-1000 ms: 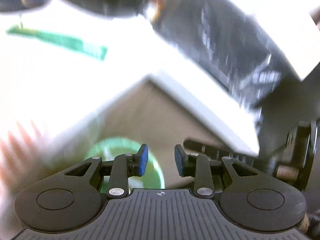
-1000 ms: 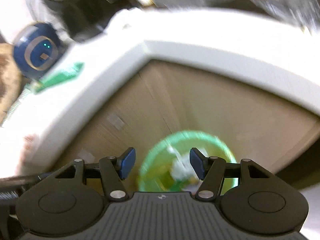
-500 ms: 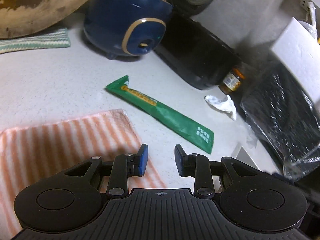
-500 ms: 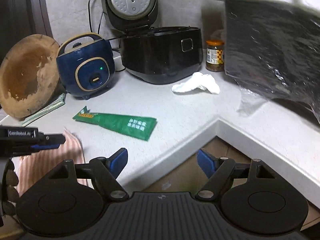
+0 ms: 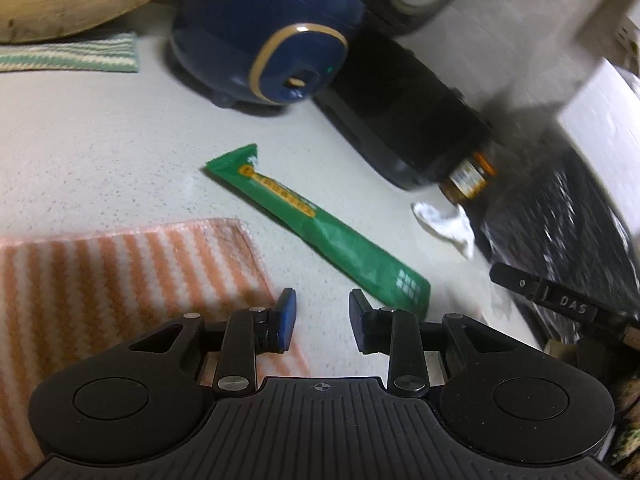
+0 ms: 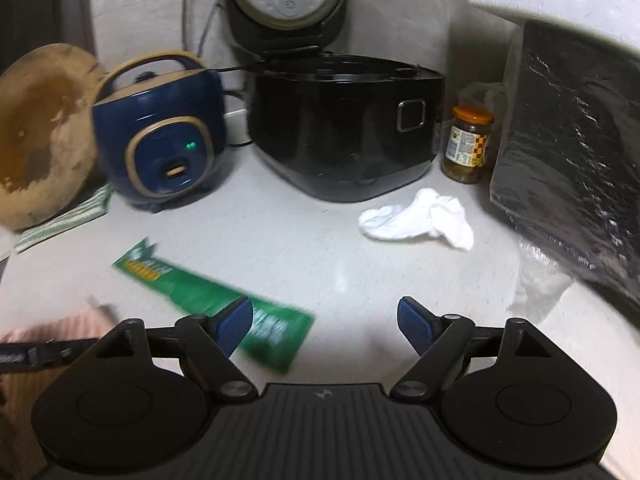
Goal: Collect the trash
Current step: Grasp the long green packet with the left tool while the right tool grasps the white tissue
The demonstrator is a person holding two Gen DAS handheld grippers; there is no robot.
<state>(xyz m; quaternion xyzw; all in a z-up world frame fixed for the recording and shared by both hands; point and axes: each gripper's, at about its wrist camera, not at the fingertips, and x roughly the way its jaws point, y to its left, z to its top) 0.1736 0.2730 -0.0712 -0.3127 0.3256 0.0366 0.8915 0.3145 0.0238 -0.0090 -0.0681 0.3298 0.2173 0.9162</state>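
A long green wrapper (image 5: 316,228) (image 6: 200,296) lies flat on the pale speckled counter (image 5: 100,152). A crumpled white tissue (image 6: 416,220) (image 5: 446,226) rests in front of the black rice cooker. My left gripper (image 5: 322,320) hovers just short of the wrapper's near end, its jaws a little apart with nothing between them. My right gripper (image 6: 325,322) hangs above the counter with its jaws opening wide and empty; the wrapper's end is under its left fingertip, and the tissue lies farther off to the right.
A blue rice cooker (image 6: 160,136) and a black rice cooker (image 6: 344,124) with its lid up stand at the back. A jar (image 6: 468,144) sits beside a foil-wrapped dark block (image 6: 572,168). An orange-striped cloth (image 5: 120,280) lies at left, a round wooden board (image 6: 40,132) leans behind.
Both grippers swung up from the green bin below the counter edge to face the countertop. The right jaws have spread wider. The left jaws kept the same gap.
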